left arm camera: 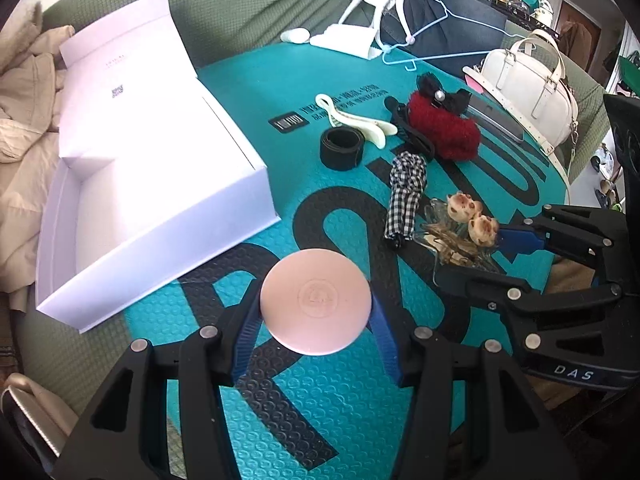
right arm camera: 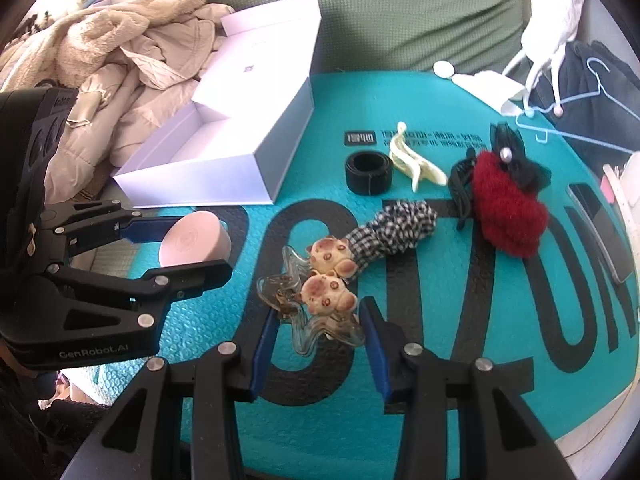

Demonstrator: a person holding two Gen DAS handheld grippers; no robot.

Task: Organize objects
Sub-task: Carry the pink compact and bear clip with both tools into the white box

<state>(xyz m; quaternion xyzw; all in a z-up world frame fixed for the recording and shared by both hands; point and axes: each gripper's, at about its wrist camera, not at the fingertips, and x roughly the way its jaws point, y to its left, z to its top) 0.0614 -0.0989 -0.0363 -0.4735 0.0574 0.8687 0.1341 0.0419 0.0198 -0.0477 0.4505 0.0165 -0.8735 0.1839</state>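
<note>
My left gripper (left arm camera: 316, 312) is shut on a round pink compact (left arm camera: 315, 302), held just above the teal mat (left arm camera: 340, 412); it also shows in the right wrist view (right arm camera: 195, 239). My right gripper (right arm camera: 318, 330) is open, its fingers on either side of a clear hair claw with two bear figures (right arm camera: 320, 296), seen also in the left wrist view (left arm camera: 460, 232). An open white box (left arm camera: 152, 184) stands at the mat's left. A checked scrunchie (right arm camera: 394, 226), red fuzzy clip (right arm camera: 506, 210), black band (right arm camera: 368, 172) and cream claw clip (right arm camera: 416, 162) lie beyond.
A cream coat (right arm camera: 120, 80) is piled left of the box. A white handbag (left arm camera: 528, 76), a phone (left arm camera: 496, 118), a blue hanger (left arm camera: 444, 32) and dark clothes (left arm camera: 452, 12) lie at the back right. A green sofa (right arm camera: 400, 20) is behind.
</note>
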